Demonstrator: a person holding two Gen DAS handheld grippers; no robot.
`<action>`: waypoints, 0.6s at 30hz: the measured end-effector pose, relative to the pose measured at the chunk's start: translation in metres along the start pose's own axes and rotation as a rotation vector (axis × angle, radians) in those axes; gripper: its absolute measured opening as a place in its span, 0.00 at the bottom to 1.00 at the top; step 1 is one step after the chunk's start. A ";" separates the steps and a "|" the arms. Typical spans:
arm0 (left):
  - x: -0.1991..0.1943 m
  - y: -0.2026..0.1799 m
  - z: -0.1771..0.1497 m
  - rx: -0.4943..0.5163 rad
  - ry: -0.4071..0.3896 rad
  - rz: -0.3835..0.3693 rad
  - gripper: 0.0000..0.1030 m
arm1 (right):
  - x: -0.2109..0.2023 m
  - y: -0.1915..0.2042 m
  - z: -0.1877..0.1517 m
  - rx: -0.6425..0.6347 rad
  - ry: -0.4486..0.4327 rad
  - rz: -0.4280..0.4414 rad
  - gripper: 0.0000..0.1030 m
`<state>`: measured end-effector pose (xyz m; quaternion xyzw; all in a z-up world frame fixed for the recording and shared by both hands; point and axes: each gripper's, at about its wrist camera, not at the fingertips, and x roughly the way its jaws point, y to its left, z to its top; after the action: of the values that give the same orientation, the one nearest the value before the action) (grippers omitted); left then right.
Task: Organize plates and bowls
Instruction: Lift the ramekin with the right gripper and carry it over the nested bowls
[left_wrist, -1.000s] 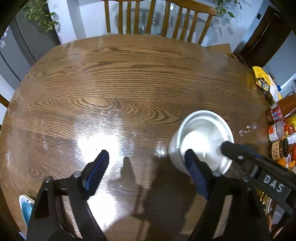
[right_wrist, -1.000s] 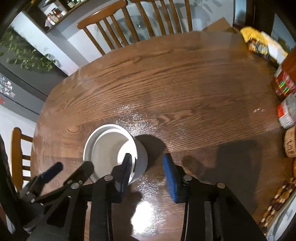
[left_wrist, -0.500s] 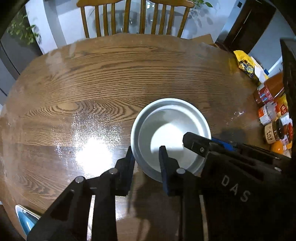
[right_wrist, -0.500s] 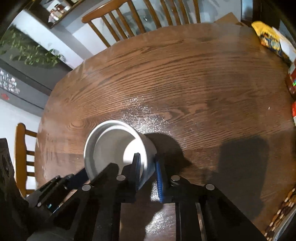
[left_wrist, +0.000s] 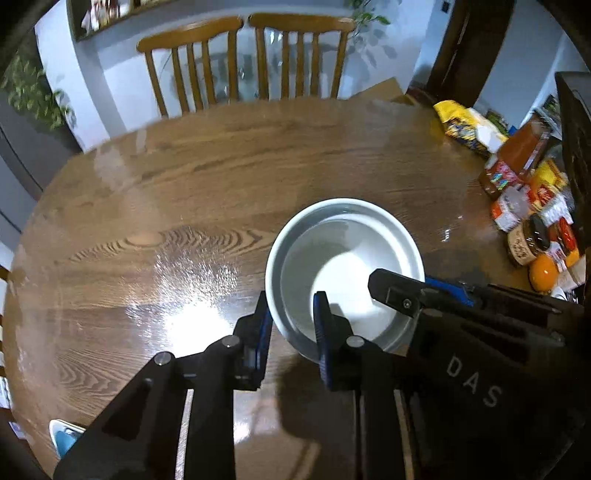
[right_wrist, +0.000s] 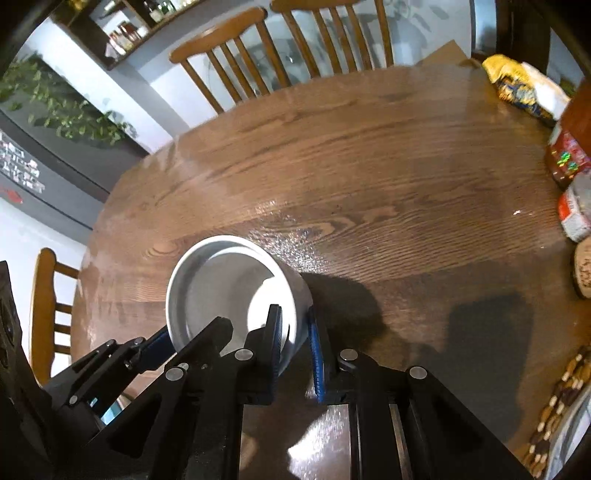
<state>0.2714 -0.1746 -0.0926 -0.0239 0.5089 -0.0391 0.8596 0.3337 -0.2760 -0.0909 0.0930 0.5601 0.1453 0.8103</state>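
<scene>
A white, deep bowl (left_wrist: 343, 240) is over the round wooden table (left_wrist: 184, 184), right of centre, and both grippers hold it. My left gripper (left_wrist: 291, 317) has the near-left wall between its blue pads, one finger outside and one inside, and its jaws are still closing on it. In the right wrist view the bowl (right_wrist: 221, 280) appears tilted. My right gripper (right_wrist: 295, 325) is shut on its right wall. The left gripper's fingertips (right_wrist: 147, 347) show at the bowl's lower left. Whether the bowl touches the table I cannot tell.
Jars and bottles (left_wrist: 524, 221) and a yellow bag (left_wrist: 465, 125) crowd the table's right edge. Two wooden chairs (left_wrist: 243, 55) stand behind the far edge, another chair (right_wrist: 44, 314) at the left. A blue-and-white object (left_wrist: 62, 435) peeks in at the lower left.
The left gripper swung right from the bare table and closed its wide jaws onto the bowl's wall. The right gripper closed on the opposite wall. Both views have pulled back from the table.
</scene>
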 end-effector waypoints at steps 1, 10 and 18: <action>-0.005 -0.002 0.000 0.007 -0.012 0.000 0.19 | -0.009 0.002 -0.003 -0.001 -0.017 0.006 0.16; -0.064 -0.006 -0.026 0.046 -0.091 -0.033 0.19 | -0.066 0.013 -0.037 -0.005 -0.115 0.006 0.16; -0.116 -0.007 -0.065 0.096 -0.146 -0.068 0.19 | -0.105 0.037 -0.079 -0.004 -0.186 -0.016 0.16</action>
<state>0.1583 -0.1708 -0.0220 -0.0025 0.4413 -0.0908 0.8928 0.2204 -0.2777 -0.0151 0.0997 0.4829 0.1306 0.8601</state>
